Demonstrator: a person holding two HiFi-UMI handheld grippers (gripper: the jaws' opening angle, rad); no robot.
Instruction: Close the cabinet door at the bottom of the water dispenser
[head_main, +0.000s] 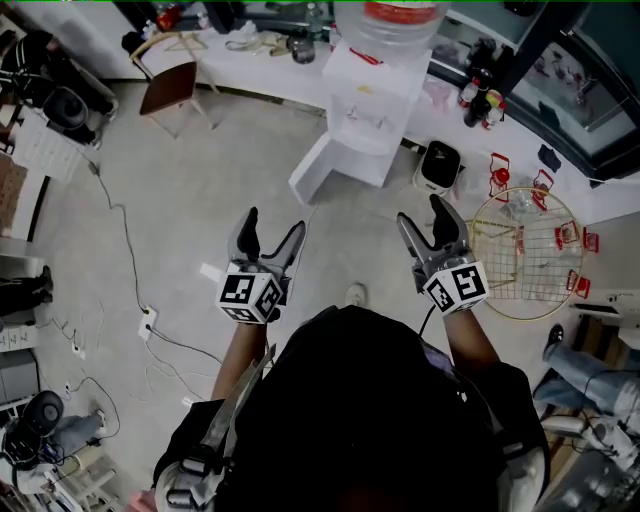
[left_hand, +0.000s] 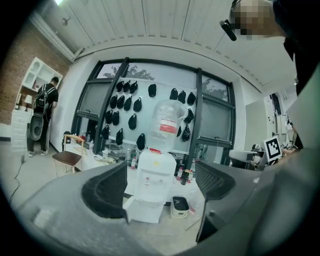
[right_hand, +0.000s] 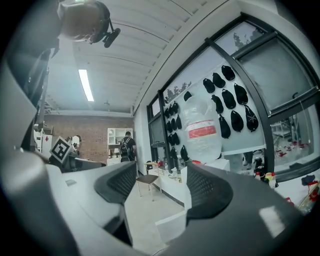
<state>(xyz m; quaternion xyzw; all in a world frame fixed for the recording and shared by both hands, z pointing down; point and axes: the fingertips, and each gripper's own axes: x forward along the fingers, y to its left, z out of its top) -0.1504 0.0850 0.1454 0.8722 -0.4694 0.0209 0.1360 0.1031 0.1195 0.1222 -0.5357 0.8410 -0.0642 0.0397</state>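
Observation:
The white water dispenser (head_main: 372, 100) stands by the back counter with a large clear bottle (head_main: 390, 25) on top. Its bottom cabinet door (head_main: 312, 172) hangs open, swung out to the left over the floor. My left gripper (head_main: 273, 224) is held above the floor well short of the door, open and empty. Level with it to the right, my right gripper (head_main: 422, 213) is open and empty too. In the left gripper view the dispenser (left_hand: 154, 175) and its open door (left_hand: 145, 211) show between the spread jaws. The right gripper view shows the bottle (right_hand: 202, 132) and the door (right_hand: 172, 227).
A small black-topped bin (head_main: 438, 165) sits right of the dispenser. A round wire rack (head_main: 525, 255) stands at the right. A brown chair (head_main: 170, 88) is at the back left. Cables (head_main: 130, 260) and a power strip (head_main: 147, 322) lie on the left floor. A person with a backpack (left_hand: 44, 107) stands far off.

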